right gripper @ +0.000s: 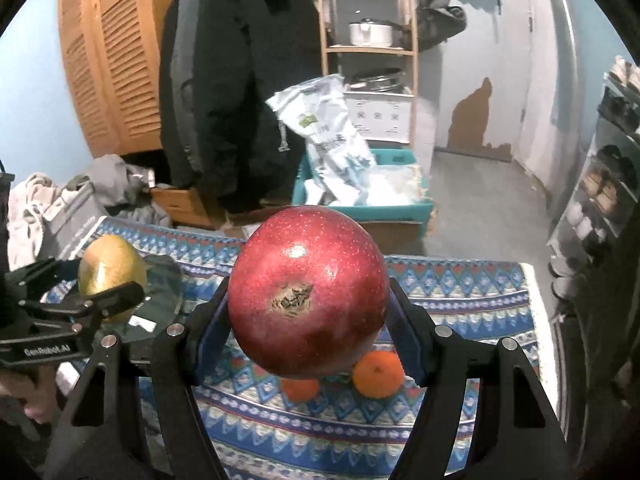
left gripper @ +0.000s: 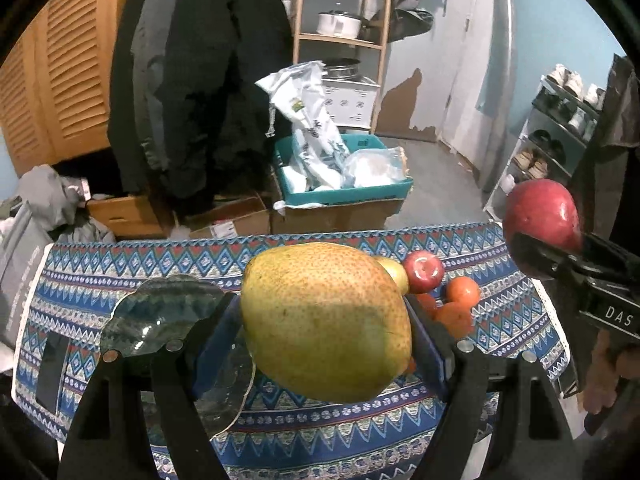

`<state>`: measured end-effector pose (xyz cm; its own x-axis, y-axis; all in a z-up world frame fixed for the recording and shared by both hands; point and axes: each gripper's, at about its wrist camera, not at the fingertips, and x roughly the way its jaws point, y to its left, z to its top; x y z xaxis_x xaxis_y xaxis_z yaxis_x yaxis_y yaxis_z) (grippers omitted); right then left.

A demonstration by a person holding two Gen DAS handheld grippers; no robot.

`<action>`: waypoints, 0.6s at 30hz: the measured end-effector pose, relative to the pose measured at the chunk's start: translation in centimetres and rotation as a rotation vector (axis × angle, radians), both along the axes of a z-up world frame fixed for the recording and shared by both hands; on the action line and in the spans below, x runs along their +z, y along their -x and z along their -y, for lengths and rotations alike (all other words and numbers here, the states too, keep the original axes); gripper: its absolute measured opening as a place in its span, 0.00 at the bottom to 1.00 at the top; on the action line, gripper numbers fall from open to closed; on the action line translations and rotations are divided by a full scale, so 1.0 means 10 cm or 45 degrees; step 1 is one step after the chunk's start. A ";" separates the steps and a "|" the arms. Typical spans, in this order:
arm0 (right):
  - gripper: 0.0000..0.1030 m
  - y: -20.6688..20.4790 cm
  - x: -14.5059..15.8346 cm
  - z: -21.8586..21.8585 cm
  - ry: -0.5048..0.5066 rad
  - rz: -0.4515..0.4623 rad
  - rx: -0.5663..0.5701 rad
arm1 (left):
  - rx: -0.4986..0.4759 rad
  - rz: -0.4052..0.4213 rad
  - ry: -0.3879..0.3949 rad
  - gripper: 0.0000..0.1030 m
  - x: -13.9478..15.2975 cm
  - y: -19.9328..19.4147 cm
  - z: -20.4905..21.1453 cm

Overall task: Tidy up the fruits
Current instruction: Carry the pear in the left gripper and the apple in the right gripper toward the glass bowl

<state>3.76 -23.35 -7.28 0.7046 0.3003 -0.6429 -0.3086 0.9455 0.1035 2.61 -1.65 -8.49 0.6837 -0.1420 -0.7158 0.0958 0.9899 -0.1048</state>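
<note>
Item 1: pear (left gripper: 326,322), yellow-green, speckled. Held clear of the tabletop (left gripper: 120,280) by the left gripper (left gripper: 326,332), jaws closed on its flanks across the widest part. Judged moderately heavy, firm but bruisable; skin smooth, so likely to slip if pinched near the narrow end. Best hold: across the belly, as it was taken.

Item 2: red apple (right gripper: 308,292), glossy, blossom end facing the camera. Held aloft by the right gripper (right gripper: 308,320), jaws closed on opposite sides at the equator. Judged stiff, dense, waxy and somewhat slippery; a light, even squeeze at mid-height seemed sufficient.

Item 3: glass dish (left gripper: 160,312), clear, scalloped edge, resting on the patterned cloth at the left, below and beside the pear. Judged fragile; fruit was best lowered in, not dropped.

Item 4: loose fruit on the cloth at the right: a second red apple (left gripper: 423,271), oranges (left gripper: 463,291) grouped close together, and a yellow fruit (left gripper: 394,272) mostly hidden behind the pear. Oranges judged softer-skinned, with a better-gripping, dimpled surface.
</note>
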 end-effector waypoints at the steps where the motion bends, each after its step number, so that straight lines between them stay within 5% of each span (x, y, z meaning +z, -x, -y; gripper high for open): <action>1: 0.69 -0.01 0.00 -0.04 -0.005 -0.002 0.007 | 0.014 -0.003 -0.001 0.79 -0.01 0.00 -0.05; 18: 0.69 -0.37 -0.14 -1.13 0.017 -0.064 0.191 | 0.239 -0.056 -0.004 0.79 -0.21 0.01 -0.91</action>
